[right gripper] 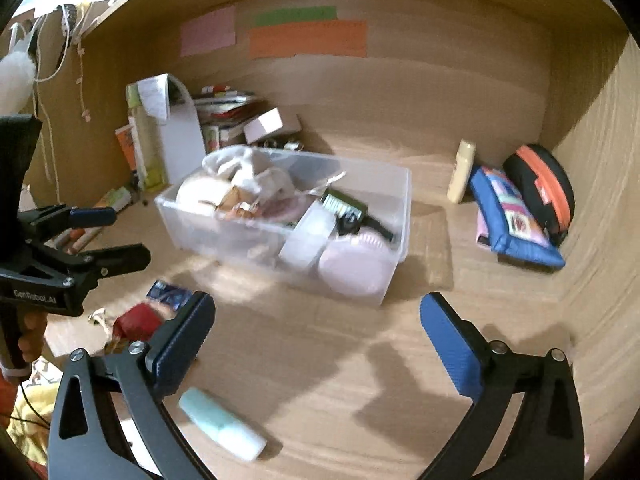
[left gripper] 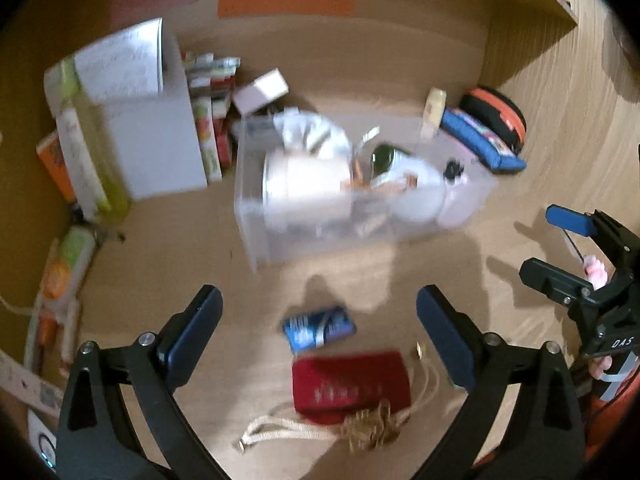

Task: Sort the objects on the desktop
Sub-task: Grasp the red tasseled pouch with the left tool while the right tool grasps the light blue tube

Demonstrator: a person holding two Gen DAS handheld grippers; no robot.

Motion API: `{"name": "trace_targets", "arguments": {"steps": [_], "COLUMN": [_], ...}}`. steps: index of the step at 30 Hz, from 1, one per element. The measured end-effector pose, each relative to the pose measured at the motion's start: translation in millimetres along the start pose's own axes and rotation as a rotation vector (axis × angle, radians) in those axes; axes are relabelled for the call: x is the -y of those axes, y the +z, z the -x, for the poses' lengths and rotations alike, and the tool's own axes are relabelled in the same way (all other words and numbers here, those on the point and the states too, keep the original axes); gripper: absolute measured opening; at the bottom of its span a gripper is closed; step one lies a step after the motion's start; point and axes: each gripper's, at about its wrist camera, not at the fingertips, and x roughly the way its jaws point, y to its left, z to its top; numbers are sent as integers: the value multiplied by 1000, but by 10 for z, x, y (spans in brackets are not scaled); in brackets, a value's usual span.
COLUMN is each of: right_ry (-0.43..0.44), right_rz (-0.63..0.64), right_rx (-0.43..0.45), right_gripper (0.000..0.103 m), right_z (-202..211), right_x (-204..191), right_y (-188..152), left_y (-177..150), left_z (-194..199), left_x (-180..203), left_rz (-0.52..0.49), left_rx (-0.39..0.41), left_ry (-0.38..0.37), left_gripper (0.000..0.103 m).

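Both wrist views down onto desk (left gripper: 192,240)

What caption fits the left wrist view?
Open left gripper hovers over red pouch and blue packet, clear bin beyond.

The right gripper (right gripper: 316,344) hangs over the wooden desk (right gripper: 320,380), jaws wide apart with nothing between them. By its left finger lies a pale green bottle (right gripper: 222,424). Further in, mid-desk, stands a clear bin (right gripper: 288,216) heaped with odds and ends. At the desk's left edge the left gripper (right gripper: 110,234) stands parted too, above a blue packet (right gripper: 168,294) and a red pouch (right gripper: 138,320). In the far right corner a blue case (right gripper: 516,216) leans on a black-and-orange case (right gripper: 540,188), a cream bottle (right gripper: 462,172) upright just beside them.
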Motion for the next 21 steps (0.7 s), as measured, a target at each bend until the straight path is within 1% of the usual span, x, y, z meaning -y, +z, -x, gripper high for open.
{"name": "trace_targets", "arguments": {"steps": [3,6,10,17,19,21], "right_ry": [33,62,83,102,94,63], "right_rz": [11,24,25,-38,-41,-27], "right_rx": [-37,-69,-129,-159,-164,-150], "right_gripper": [102,102,102,102,102,101], "right_z": [-8,-16,-95,-186,-217,-217], "right_x": [-83,-173,-268,-379,-423,-474], "right_y": [-140,-333,-542,-699,-737,-756], "left_y": [-184,-341,-451,-541,-546,-555], "left_z": [-55,-78,-119,-193,-219,-218], "left_x": [-23,4,50,153,144,138], "left_rz": [24,37,53,23,24,13], "left_rx": [-60,-93,-123,-147,-163,-158], "left_ry": [-27,-34,-50,-36,-45,-37], "left_gripper": [99,99,99,99,99,99]}}
